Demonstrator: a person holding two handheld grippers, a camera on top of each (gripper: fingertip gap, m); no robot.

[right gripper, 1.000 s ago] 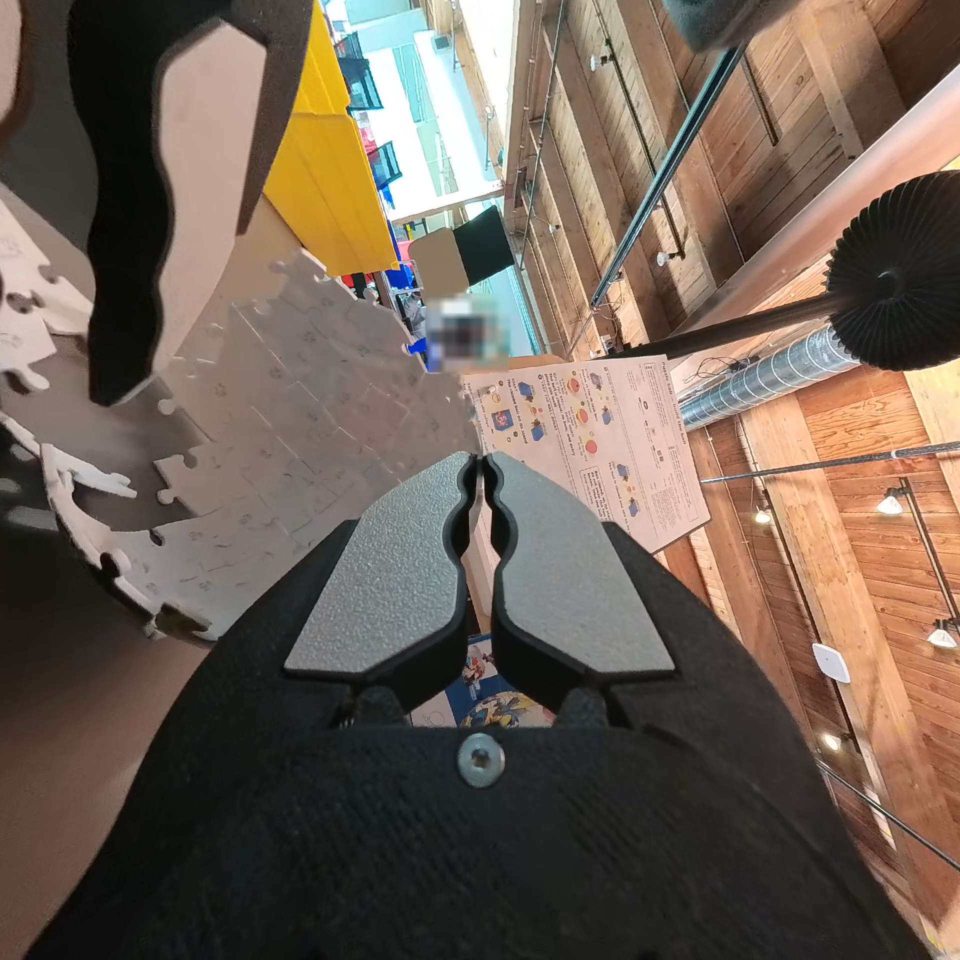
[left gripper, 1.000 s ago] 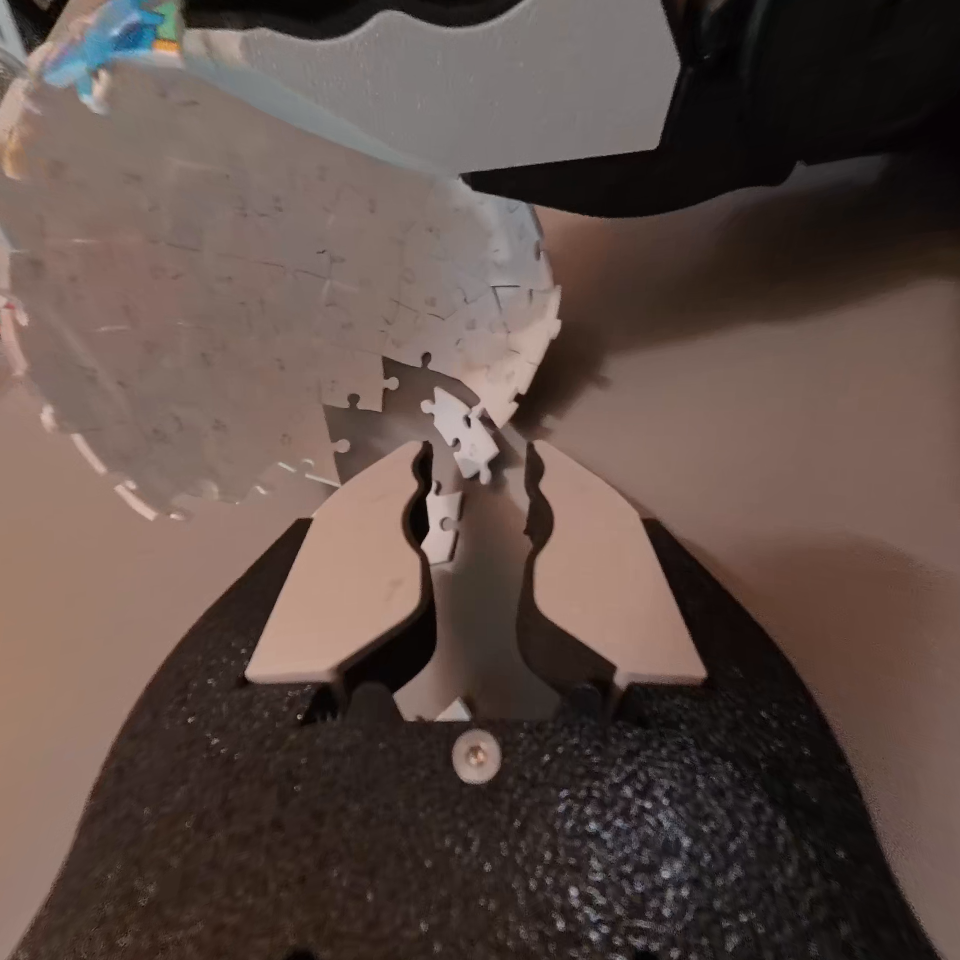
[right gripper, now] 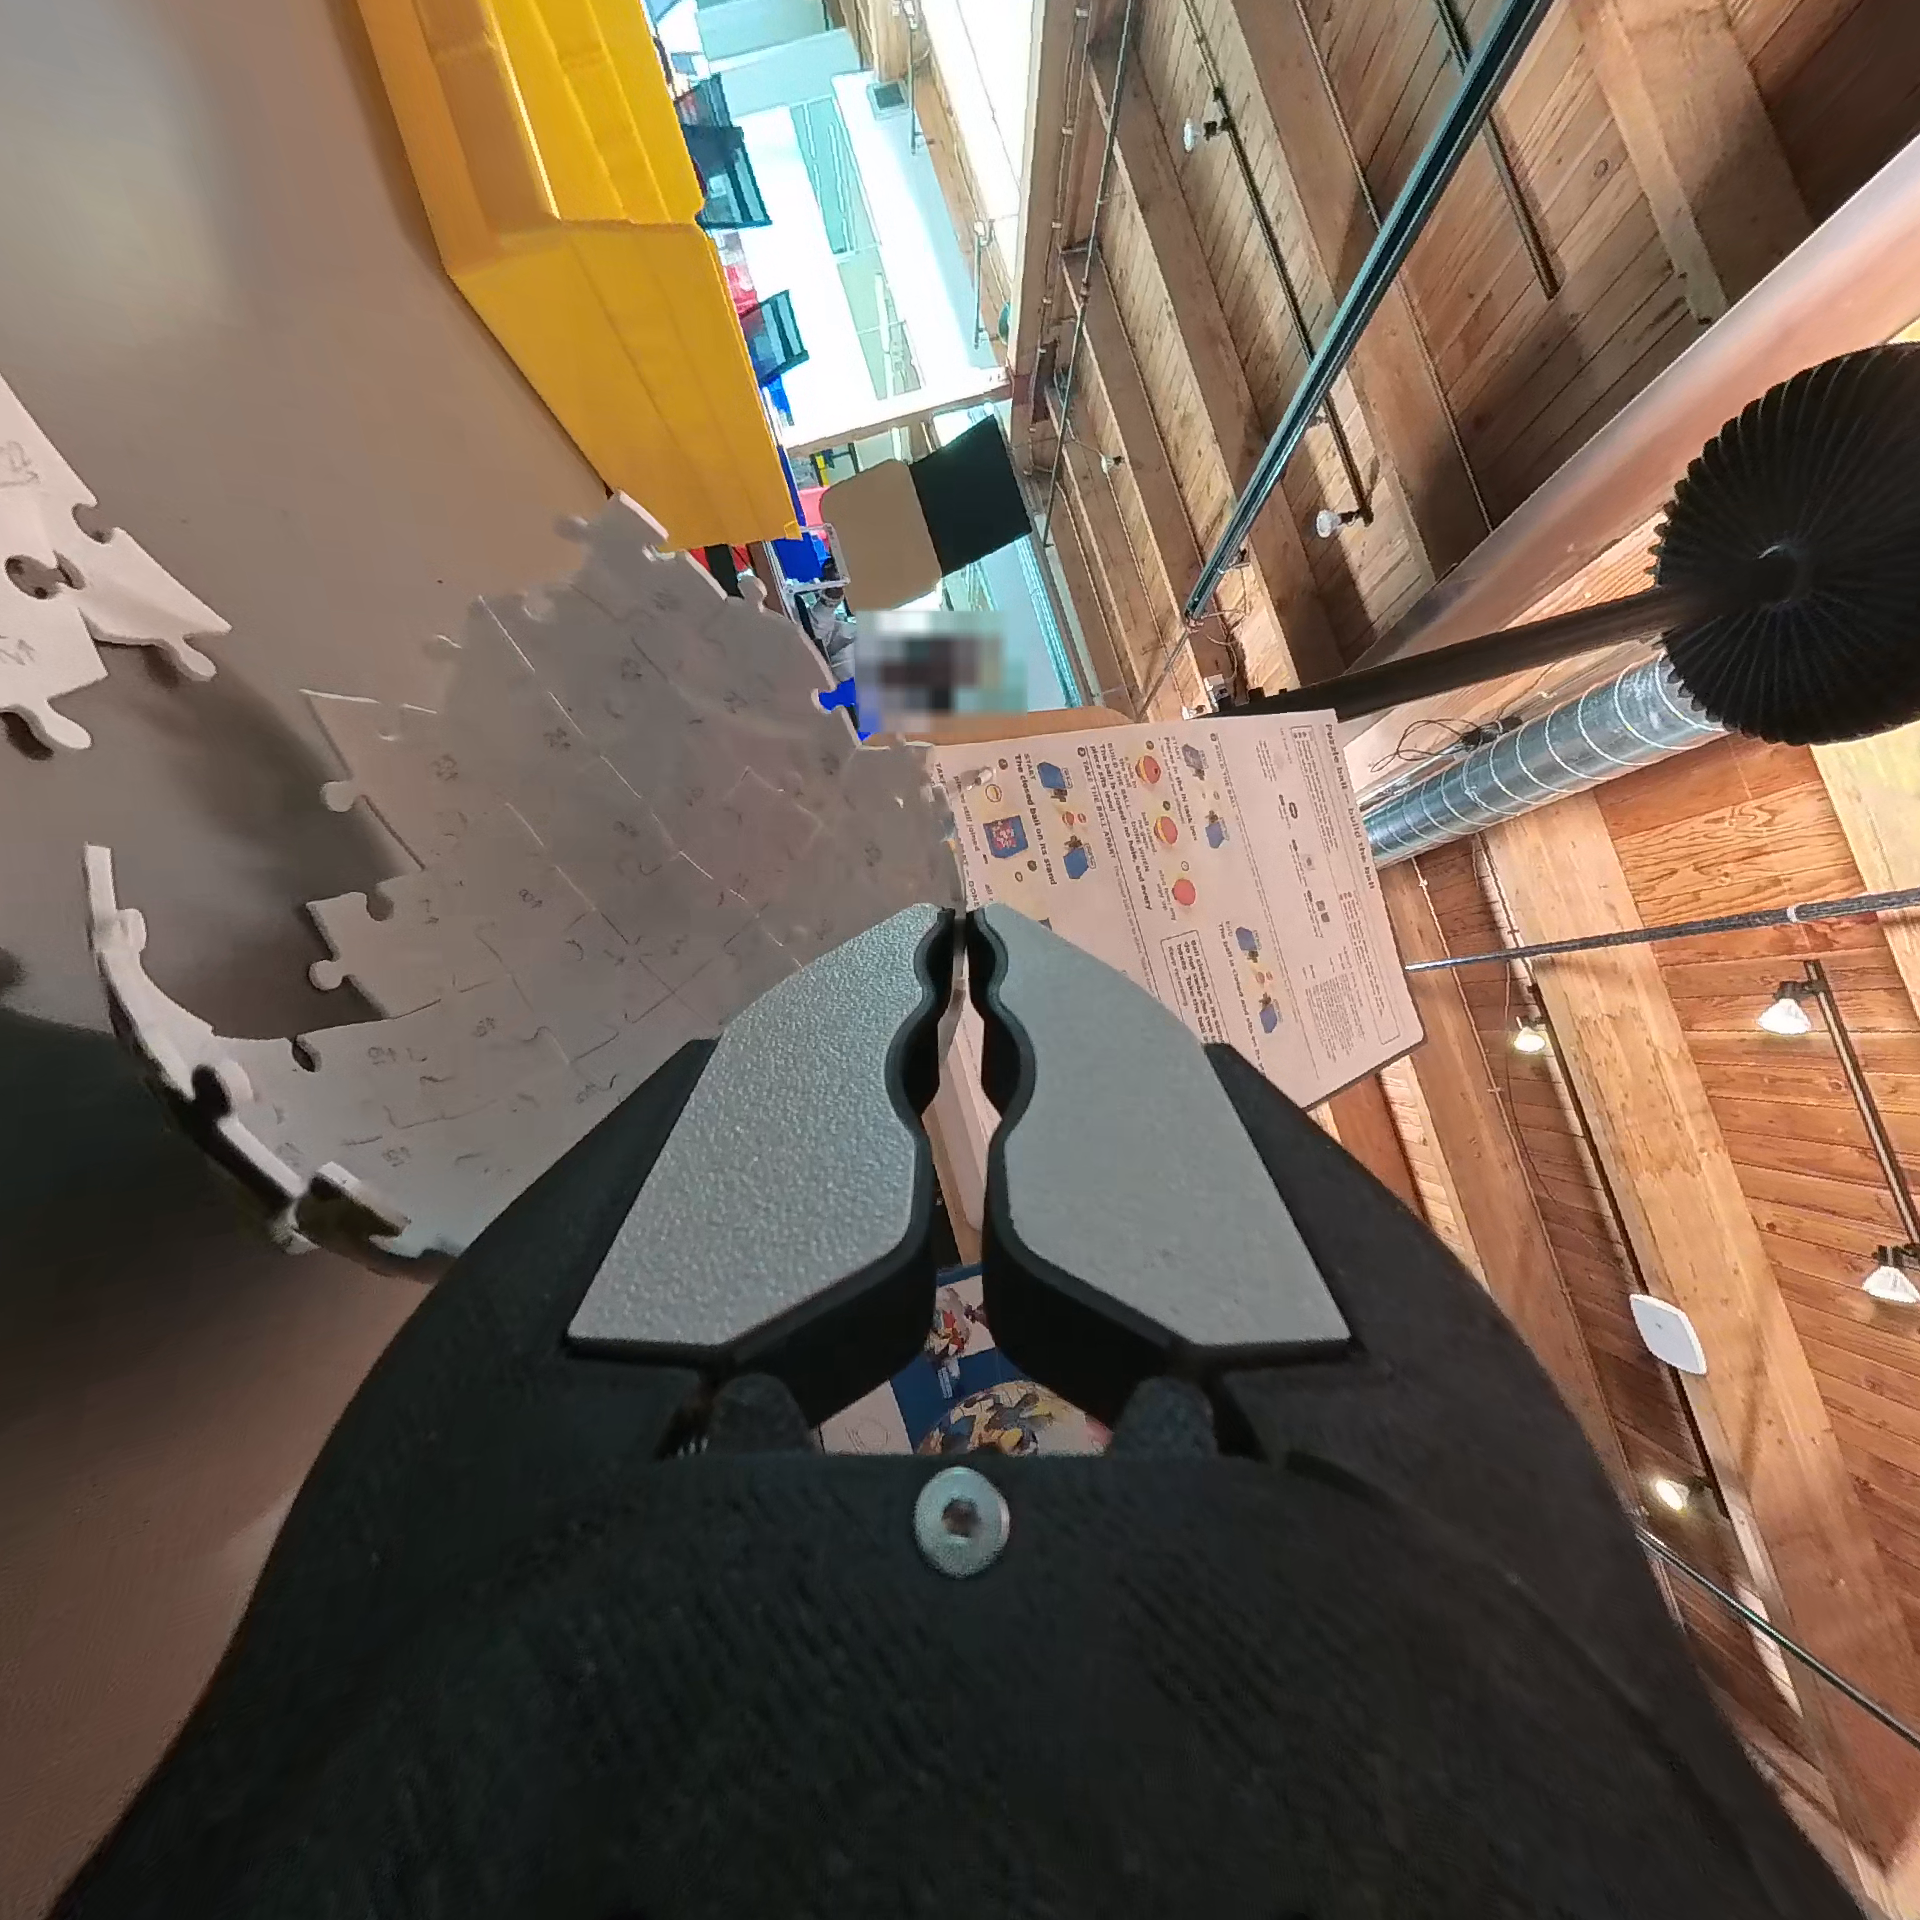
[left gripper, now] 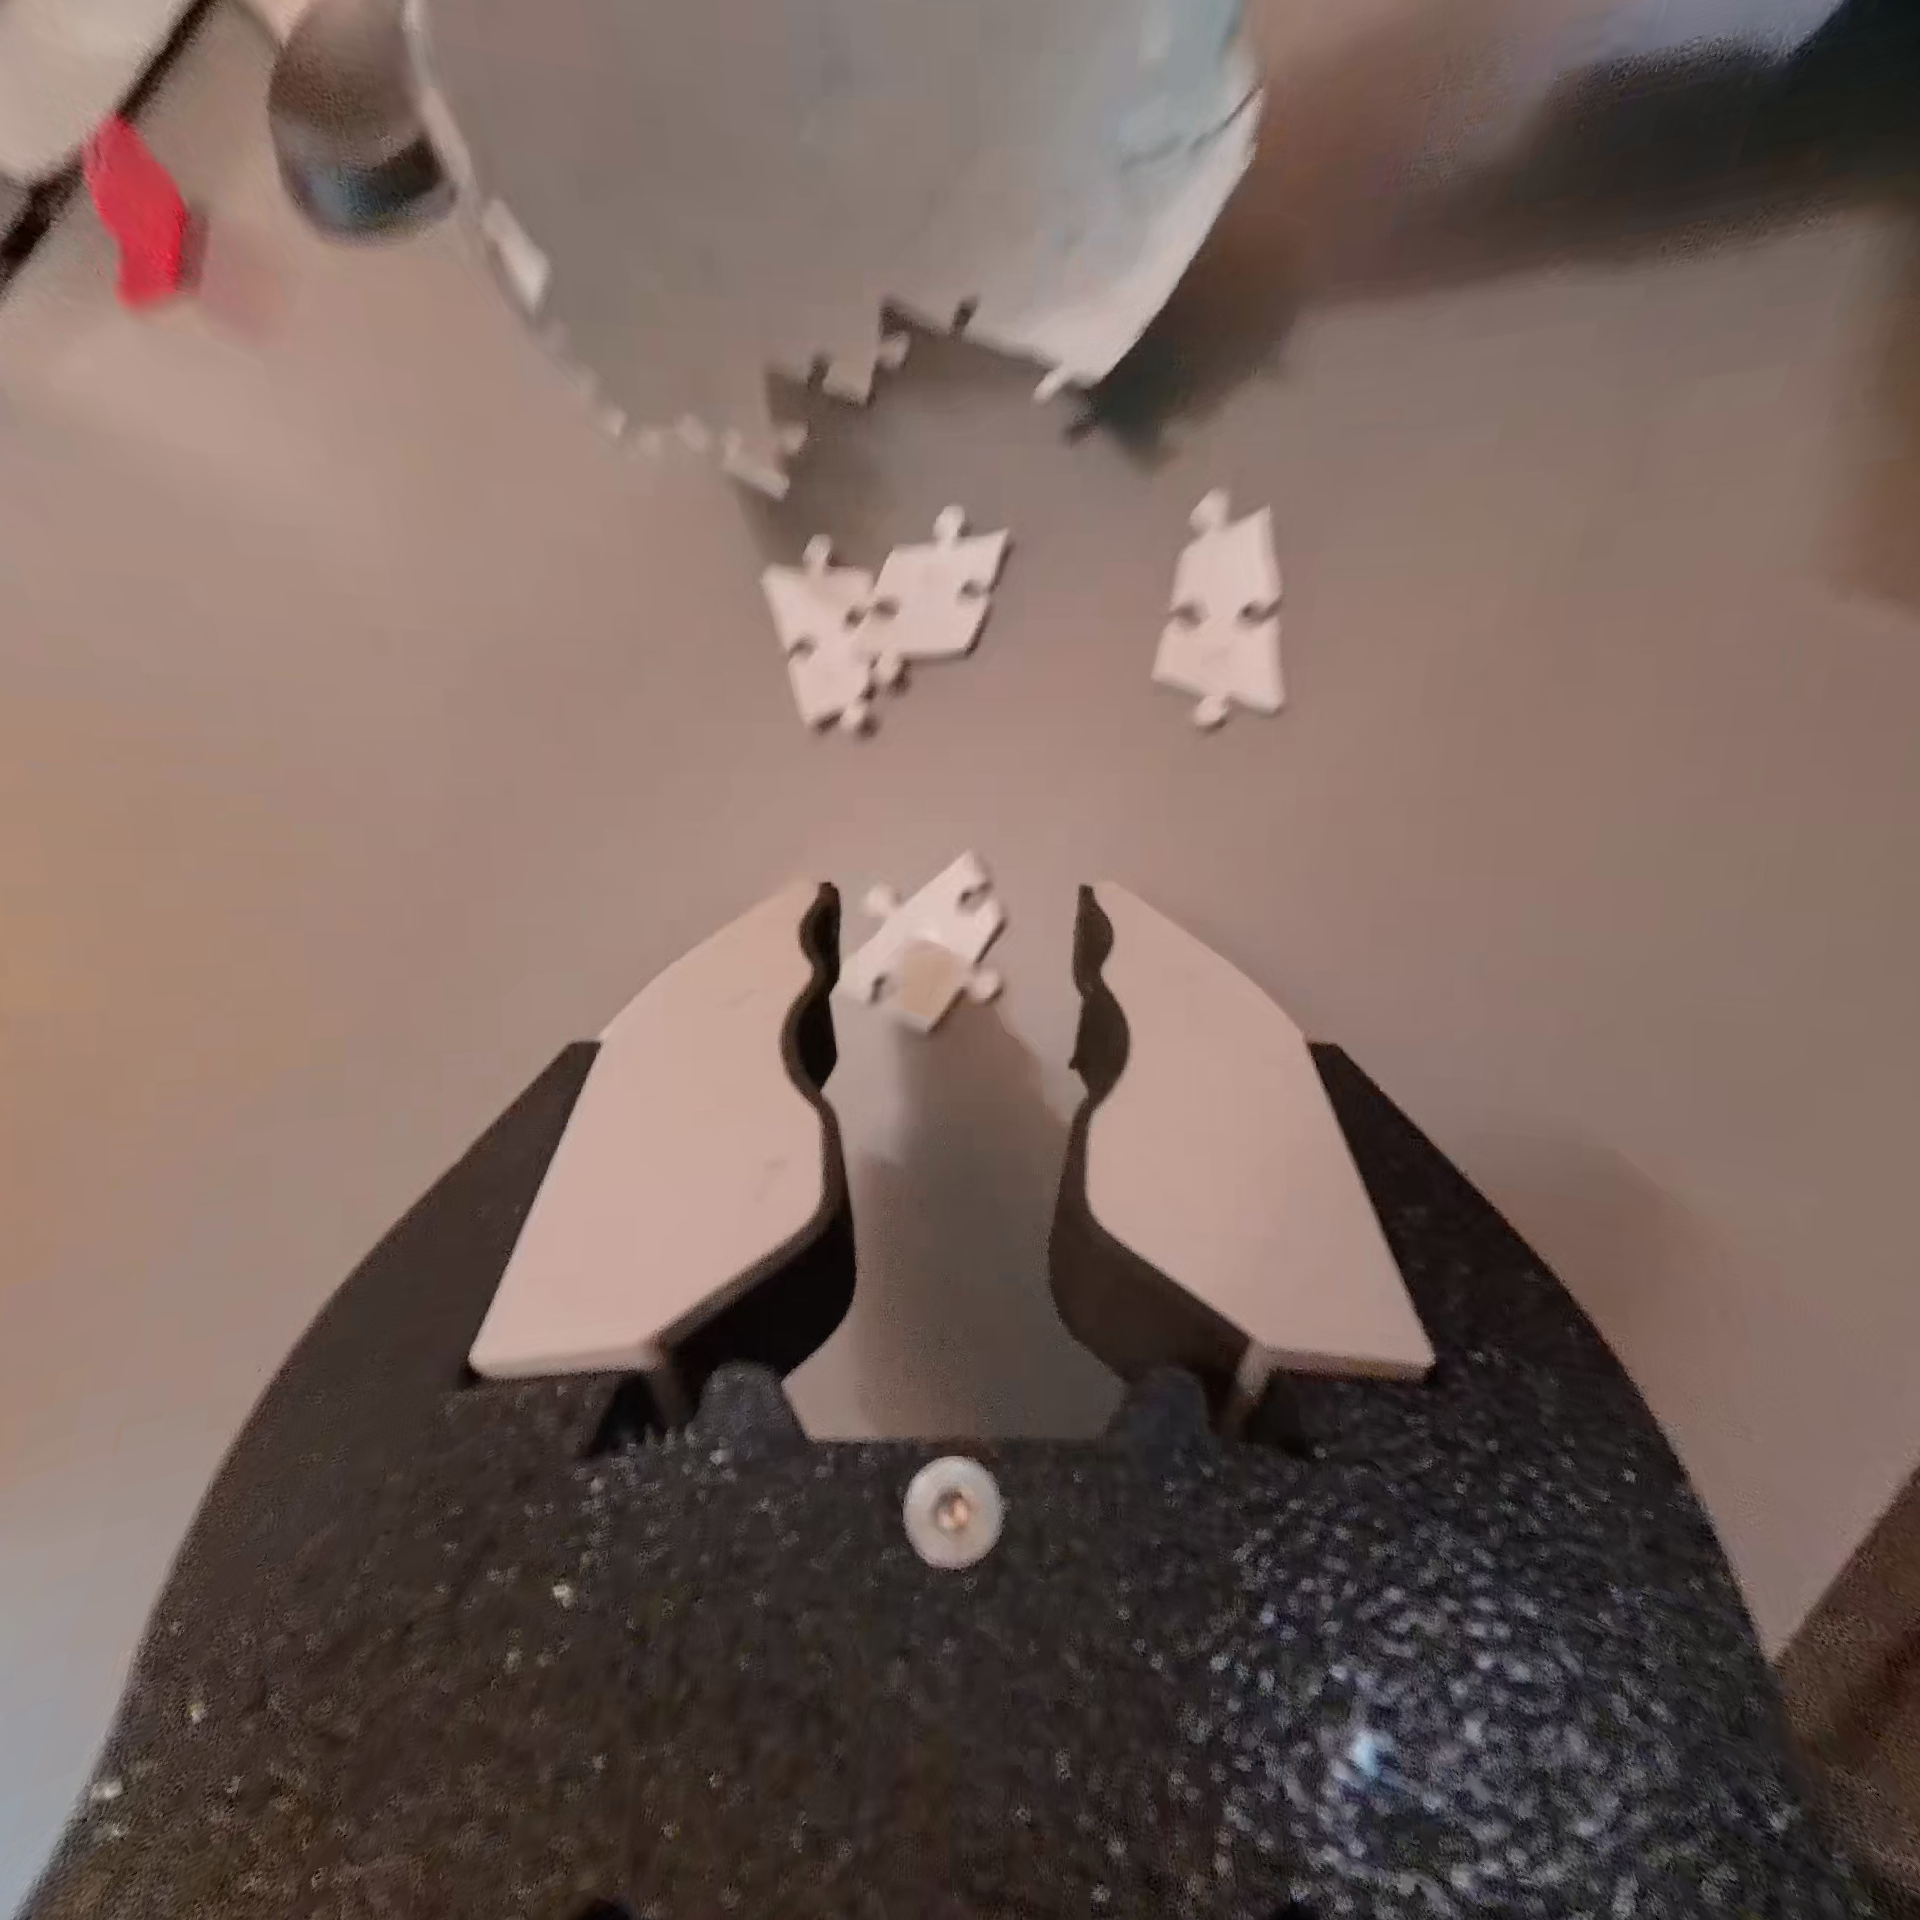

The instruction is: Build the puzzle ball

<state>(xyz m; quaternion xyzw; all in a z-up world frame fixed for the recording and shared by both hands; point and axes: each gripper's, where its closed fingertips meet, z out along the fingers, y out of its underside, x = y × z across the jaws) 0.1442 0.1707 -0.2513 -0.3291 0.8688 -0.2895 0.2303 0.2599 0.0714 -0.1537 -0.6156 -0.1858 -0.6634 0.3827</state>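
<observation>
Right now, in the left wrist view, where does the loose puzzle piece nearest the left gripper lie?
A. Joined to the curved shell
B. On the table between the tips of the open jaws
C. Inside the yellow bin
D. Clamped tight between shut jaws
B: the nearest loose piece lies flat on the table between the tips of the left gripper, whose jaws stand open and apart from it.

The puzzle ball shell (left gripper: 831,187) is motion-blurred and cut off above.
</observation>
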